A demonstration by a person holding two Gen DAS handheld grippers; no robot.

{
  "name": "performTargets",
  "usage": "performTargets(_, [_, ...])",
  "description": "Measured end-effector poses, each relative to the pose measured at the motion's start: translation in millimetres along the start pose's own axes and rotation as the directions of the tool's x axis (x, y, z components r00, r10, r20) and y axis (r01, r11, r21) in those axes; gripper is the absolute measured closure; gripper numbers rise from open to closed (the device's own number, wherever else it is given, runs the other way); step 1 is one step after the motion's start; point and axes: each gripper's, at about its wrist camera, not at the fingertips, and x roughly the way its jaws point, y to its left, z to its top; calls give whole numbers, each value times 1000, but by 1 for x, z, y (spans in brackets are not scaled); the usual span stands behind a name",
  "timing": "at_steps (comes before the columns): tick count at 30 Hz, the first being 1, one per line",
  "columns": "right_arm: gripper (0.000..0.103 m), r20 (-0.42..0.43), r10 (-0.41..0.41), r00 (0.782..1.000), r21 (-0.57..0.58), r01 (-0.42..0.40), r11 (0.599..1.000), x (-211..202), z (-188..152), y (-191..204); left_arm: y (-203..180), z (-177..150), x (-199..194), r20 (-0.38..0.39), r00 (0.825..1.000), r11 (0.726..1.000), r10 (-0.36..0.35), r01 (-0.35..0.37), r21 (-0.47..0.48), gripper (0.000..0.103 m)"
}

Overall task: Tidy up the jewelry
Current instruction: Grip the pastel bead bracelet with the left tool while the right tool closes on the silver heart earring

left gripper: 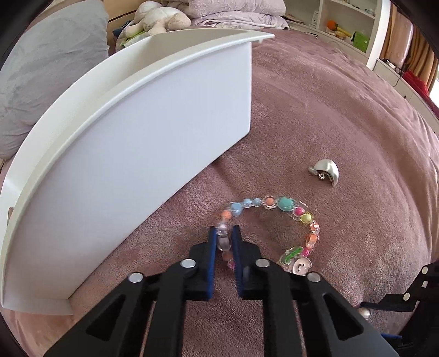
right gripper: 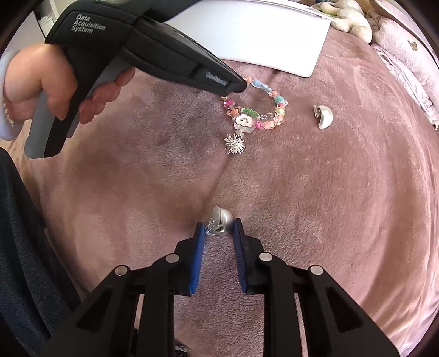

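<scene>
A colourful beaded bracelet (left gripper: pixel 285 204) lies on the mauve bedspread; it also shows in the right wrist view (right gripper: pixel 270 109). My left gripper (left gripper: pixel 224 233) is shut on the bracelet's clear beads at its near-left part. My right gripper (right gripper: pixel 219 226) is closed on a silver dome earring (right gripper: pixel 223 219) resting on the bedspread. A second silver dome earring (left gripper: pixel 326 171) lies to the right of the bracelet, also in the right wrist view (right gripper: pixel 323 116). A spiky silver earring (right gripper: pixel 234 144) lies just in front of the bracelet.
A white tray (left gripper: pixel 123 153) stands on the bedspread left of the bracelet, its tall side wall facing me. A grey pillow (left gripper: pixel 46 68), a plush toy (left gripper: pixel 156 19) and folded bedding lie behind it. White shelves (left gripper: pixel 348 24) stand at the far right.
</scene>
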Motion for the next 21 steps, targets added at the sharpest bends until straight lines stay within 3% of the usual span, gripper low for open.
performTargets(5, [82,4,32,999,23,-32,999,-10,-7,5,0,-3,-4,-1,1000,1000,2,-2,17,88])
performTargets(9, [88,7,38,999,27,-38,999,-15,-8,5,3,-6,-15,11,1000,1000,-3,3,22,88])
performTargets(21, [92,6,65,998,44,-66,997,-18,-7,0,14,-6,-70,139,990,999,-35,38,-19,88])
